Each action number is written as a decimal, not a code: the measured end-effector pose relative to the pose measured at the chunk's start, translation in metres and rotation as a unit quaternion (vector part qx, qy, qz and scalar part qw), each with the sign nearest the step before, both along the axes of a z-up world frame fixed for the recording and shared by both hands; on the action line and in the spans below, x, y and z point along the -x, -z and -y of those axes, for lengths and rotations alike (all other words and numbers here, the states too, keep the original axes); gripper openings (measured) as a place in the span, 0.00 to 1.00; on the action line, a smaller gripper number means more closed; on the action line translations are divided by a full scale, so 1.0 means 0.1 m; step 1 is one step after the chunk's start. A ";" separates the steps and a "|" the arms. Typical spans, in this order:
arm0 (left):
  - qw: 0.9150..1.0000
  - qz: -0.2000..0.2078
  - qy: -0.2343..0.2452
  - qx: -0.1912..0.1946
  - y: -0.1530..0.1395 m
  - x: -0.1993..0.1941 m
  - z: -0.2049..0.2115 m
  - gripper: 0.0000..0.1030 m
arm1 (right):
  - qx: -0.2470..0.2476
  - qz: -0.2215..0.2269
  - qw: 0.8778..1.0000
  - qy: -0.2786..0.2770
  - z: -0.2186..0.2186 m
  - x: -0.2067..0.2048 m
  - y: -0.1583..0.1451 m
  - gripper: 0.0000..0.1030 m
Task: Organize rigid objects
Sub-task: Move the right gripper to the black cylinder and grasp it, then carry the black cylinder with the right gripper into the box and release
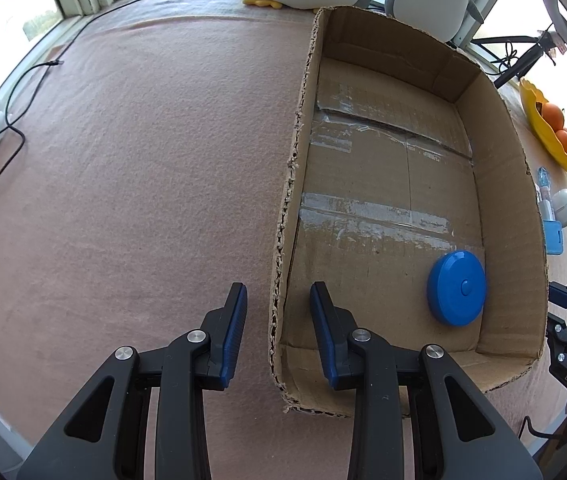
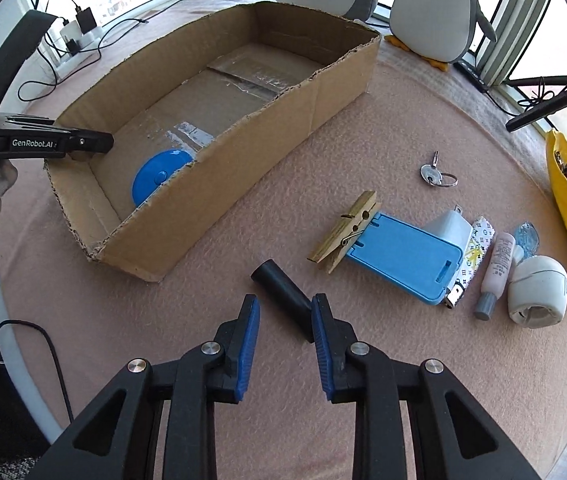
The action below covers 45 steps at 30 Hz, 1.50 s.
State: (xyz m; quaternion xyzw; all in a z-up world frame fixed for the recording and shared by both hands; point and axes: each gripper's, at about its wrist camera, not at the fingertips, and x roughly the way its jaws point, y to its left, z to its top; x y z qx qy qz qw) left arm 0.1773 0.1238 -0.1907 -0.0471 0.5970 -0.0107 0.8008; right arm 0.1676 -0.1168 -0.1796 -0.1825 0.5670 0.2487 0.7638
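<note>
Beside cardboard box [image 2: 243, 152], clothespin [image 2: 343, 236], blue case [image 2: 403, 256], key [image 2: 433, 174], black tube [image 2: 283, 296]

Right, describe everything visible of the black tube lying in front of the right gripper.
The black tube is a short, matte cylinder, plastic or rubber by its look, with one round end facing up and left. It lies on its side on the pink felt cloth, slanted from upper left to lower right, just in front of the cardboard box but apart from it. Its lower end runs between the fingers of the right gripper, close against the right-hand pad; whether they touch is unclear.
</note>
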 end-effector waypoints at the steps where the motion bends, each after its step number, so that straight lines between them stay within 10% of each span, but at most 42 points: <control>1: 1.000 0.000 0.000 0.000 0.00 0.00 -0.01 0.31 | -0.001 -0.003 1.000 -0.002 -0.01 -0.02 0.01 0.23; 25: 1.000 0.001 0.000 0.003 0.00 0.01 -0.05 0.31 | -0.035 -0.043 0.997 0.056 0.08 -0.10 0.12 0.14; 45: 1.000 0.001 0.001 0.001 0.00 -0.01 -0.02 0.31 | -0.129 0.021 0.990 0.056 -0.40 0.00 -0.68 0.14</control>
